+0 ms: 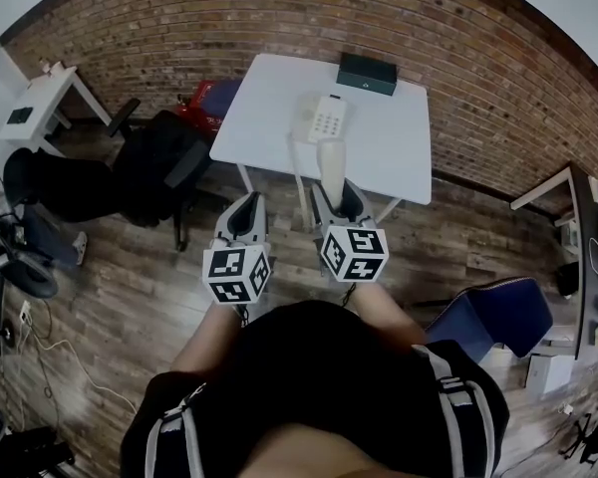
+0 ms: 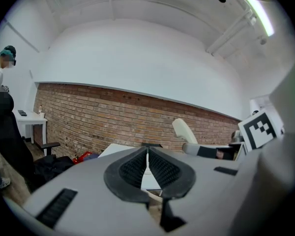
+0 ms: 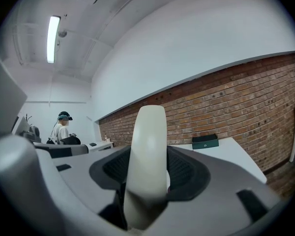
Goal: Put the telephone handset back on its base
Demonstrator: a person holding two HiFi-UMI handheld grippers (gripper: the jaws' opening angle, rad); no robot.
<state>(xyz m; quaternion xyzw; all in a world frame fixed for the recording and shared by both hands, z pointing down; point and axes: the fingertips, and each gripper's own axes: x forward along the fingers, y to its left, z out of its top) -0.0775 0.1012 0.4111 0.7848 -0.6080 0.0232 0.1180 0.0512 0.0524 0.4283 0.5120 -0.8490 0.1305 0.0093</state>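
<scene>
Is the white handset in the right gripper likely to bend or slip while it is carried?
The handset looks like rigid moulded plastic, so probably no bending. Its glossy, rounded surface may slip or pivot between the pads, since much of it sticks out beyond them.

lower end of the handset point(image 3: 147, 132) hidden between jaws of the right gripper point(image 3: 146, 154); keys on the telephone base point(image 1: 326, 119) too small to read.

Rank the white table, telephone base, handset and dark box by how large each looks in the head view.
1. white table
2. telephone base
3. dark box and handset: too alike to rank. The handset is held off the table, nearer the camera, which likely enlarges it.
</scene>
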